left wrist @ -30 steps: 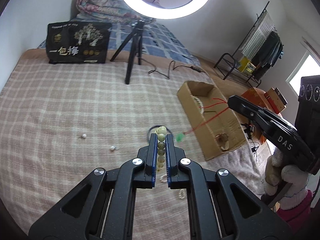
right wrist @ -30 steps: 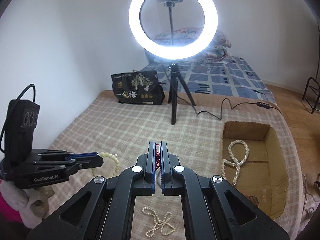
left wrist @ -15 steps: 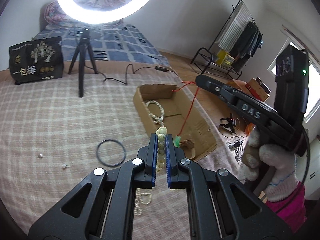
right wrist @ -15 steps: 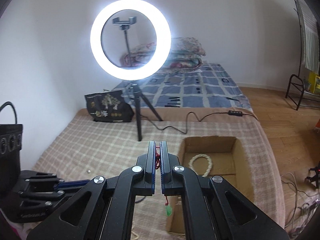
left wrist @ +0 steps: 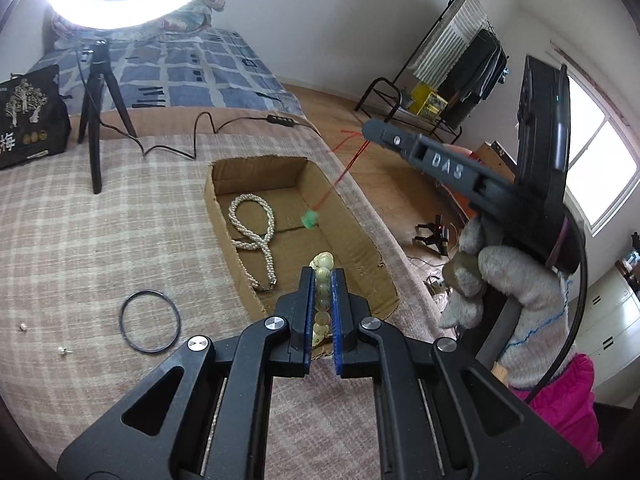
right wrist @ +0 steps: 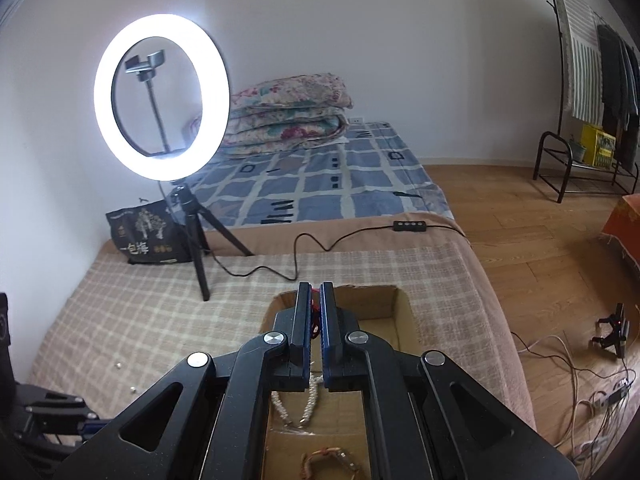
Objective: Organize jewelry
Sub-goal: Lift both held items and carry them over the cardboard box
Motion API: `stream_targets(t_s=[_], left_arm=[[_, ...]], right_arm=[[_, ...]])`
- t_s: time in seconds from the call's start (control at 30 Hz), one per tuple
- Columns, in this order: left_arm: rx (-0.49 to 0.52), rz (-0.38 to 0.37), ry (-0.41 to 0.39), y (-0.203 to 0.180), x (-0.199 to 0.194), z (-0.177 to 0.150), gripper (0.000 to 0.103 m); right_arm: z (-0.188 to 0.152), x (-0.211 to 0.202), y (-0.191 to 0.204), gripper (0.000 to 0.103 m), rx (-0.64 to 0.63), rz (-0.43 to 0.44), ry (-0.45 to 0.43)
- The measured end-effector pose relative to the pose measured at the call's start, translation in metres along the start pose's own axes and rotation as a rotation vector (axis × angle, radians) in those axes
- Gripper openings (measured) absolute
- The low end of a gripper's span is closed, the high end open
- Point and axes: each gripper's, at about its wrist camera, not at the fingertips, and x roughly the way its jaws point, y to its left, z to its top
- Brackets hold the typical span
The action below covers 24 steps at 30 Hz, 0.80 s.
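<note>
Left wrist view shows my left gripper (left wrist: 322, 280) with its jaws nearly closed on a pale green bead bracelet (left wrist: 322, 288), the beads stacked in a line between the blue pads and poking out past the tips. It hangs over the near end of the cardboard box (left wrist: 224, 240) that sits on the checked bed cover (left wrist: 80, 240). My right gripper (left wrist: 370, 128) comes in from the right, jaws fully closed on a thin red cord (left wrist: 344, 168) with a small green pendant (left wrist: 310, 218) dangling over the box's middle; the right wrist view confirms red thread pinched between the pads.

As I judge it, the job is roughly half done. A braided pearl necklace (left wrist: 252, 236) already lies in the box, and the right wrist view shows a brown bracelet (right wrist: 328, 460) at its near end. The two pieces I carry are above the box but not yet let go. Still out on the cover: a thin black ring bangle (left wrist: 150, 322) and two tiny silvery studs (left wrist: 64, 350), which will be fiddly to pinch.

The bracelet's beads look glossy, round and translucent.
</note>
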Motion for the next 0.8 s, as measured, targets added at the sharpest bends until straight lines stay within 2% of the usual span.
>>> stream_targets(t_s=[0.5,0.8], left_arm=[[0.018,0.033,0.065,-0.005,0.048,-0.008,0.005],[0.043,0.048,0.09,-0.008,0.06,-0.015,0.005]], right_arm=[[-0.006,0.045,-0.038,0.002,0.044,-0.031,0.054],[-0.012,0.061,-0.052,0.002,0.08,-0.03,0.071]])
